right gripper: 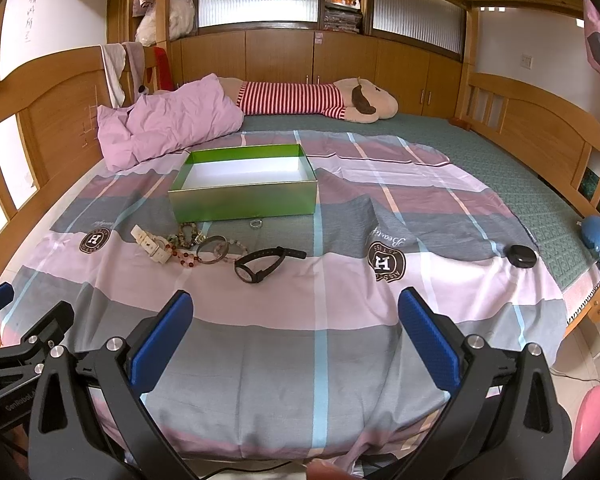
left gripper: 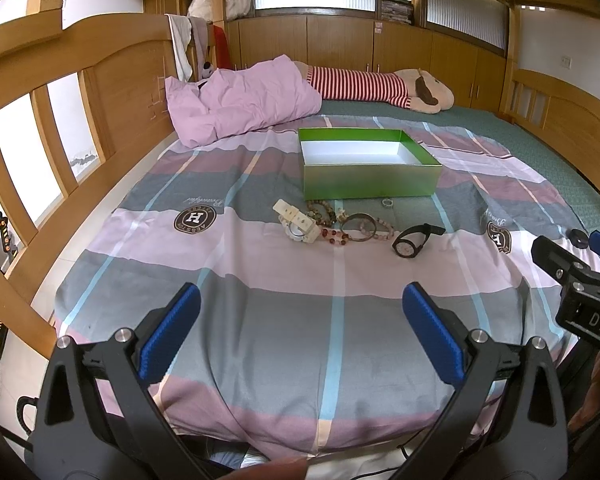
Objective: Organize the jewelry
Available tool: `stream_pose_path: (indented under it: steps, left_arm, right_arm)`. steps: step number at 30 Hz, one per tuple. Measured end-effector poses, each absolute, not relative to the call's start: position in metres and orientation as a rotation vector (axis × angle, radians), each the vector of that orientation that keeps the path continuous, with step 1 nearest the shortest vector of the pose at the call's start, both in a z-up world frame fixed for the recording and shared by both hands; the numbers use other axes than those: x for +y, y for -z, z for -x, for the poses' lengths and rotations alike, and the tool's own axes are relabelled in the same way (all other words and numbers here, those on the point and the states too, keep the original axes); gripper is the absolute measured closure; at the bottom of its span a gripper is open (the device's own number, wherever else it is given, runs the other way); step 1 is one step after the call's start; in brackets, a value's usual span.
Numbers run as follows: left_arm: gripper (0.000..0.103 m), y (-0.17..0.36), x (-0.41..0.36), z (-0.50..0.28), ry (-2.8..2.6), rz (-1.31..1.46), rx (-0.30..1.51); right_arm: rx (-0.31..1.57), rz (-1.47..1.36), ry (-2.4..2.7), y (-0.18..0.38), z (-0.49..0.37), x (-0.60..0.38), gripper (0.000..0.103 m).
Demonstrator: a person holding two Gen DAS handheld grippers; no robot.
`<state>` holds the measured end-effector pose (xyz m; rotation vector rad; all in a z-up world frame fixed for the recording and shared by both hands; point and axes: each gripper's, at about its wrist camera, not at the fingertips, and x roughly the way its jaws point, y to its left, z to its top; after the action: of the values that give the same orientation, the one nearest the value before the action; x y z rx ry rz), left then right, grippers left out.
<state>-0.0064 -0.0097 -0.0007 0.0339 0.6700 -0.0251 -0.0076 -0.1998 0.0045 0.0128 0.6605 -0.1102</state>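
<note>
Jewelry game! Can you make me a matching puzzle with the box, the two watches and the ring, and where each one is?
Things:
1. box
2. black watch
3. white watch
4. ring

Places:
A. left end of the jewelry row
B. alone, just in front of the box
C. behind all the jewelry, open and empty
D. right end of the jewelry row

Pairs: 1-C, 2-D, 3-A, 4-B
</note>
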Motion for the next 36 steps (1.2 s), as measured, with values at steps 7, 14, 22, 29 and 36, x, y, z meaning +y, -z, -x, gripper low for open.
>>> stream_pose_path:
  steps: [7, 14, 22, 29, 36]
  left_arm:
    - [0.003, 0.001, -0.009, 0.005, 0.025, -0.035, 0.671]
    - [0.003, 0.002, -0.009, 0.006, 0.025, -0.036, 0.673]
    - [0.003, 0.003, -0.010, 0.005, 0.025, -0.038, 0.675]
    - [0.003, 0.005, -0.010, 0.007, 0.024, -0.039, 0.677]
    - [0.003, 0.024, -0.003, 0.005, 0.058, -0.011, 0.729]
  right_arm:
    - [0.660, -0.010, 0.112, -0.004, 0.007, -0.199, 0.002]
    - [0.658, -0.001, 0.116, -0.003, 0.008, -0.200, 0.002]
    - [0.658, 0.000, 0.116, -0.003, 0.008, -0.200, 0.002]
    - [0.660, 0.000, 0.116, -0.003, 0.008, -0.200, 0.003]
    - [0.672, -0.034, 0.052, 0.004, 0.003, -0.204, 0.002]
